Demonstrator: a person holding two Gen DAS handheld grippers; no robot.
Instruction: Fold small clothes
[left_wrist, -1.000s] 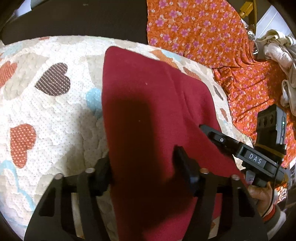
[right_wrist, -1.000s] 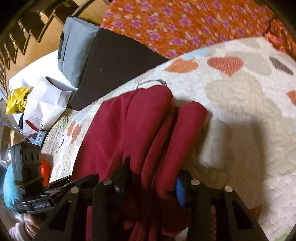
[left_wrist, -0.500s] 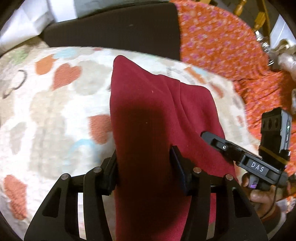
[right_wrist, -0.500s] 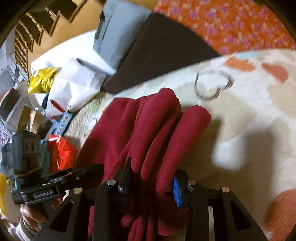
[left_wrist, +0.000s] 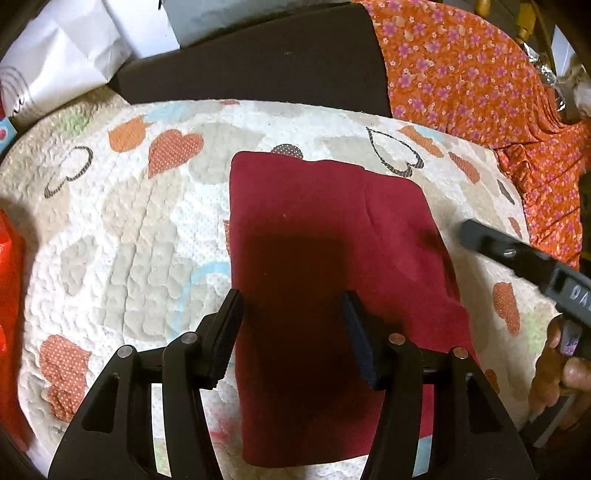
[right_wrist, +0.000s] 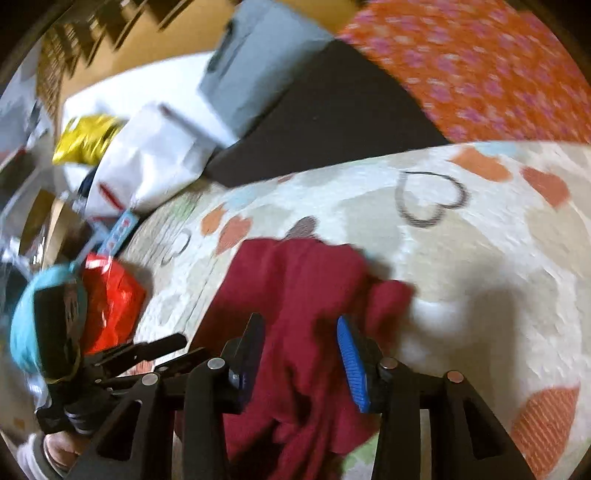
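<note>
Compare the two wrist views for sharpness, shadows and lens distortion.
Left wrist view: sharp; a dark shadow falls on the maroon garment between the left gripper's fingers; the fisheye bows the heart-print quilt into a dome.
Right wrist view: motion-blurred throughout, worst on the orange floral fabric; a soft shadow lies on the quilt to the right of the right gripper; same bulging distortion.
</note>
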